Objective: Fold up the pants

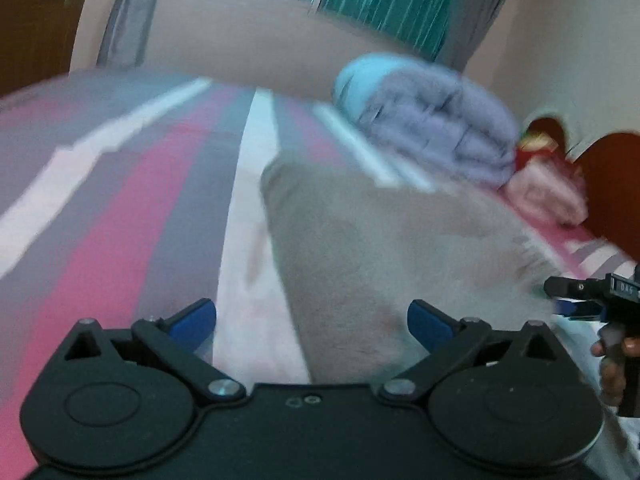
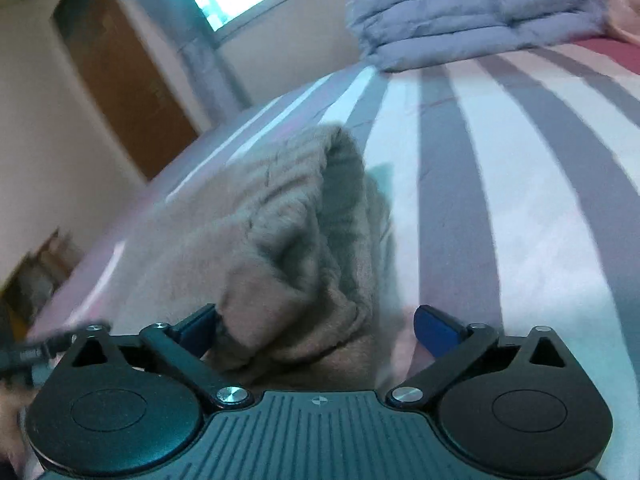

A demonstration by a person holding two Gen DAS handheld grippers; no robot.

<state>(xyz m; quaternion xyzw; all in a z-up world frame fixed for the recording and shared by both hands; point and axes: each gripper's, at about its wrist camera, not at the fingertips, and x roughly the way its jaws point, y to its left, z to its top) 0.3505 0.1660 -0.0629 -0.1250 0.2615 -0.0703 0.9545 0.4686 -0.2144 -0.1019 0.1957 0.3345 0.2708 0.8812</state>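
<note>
Lying on the striped bed (image 1: 120, 220), the pants (image 1: 380, 248) run lengthwise away from both cameras; the right hand-held gripper (image 2: 316, 330) is nearer (bunched end between its spread fingers), the left hand-held gripper (image 1: 312, 322) likewise spread, empty.

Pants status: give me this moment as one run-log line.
pants: beige, bunched on striped bed | left gripper: open, over pants | right gripper: open, straddling bunched fabric | folded grey quilt: beyond

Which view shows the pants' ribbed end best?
The right wrist view: the pants bunch between the open right claw, ribbing visible. The left wrist view shows only a flat, blurred stretch of cloth.
</note>
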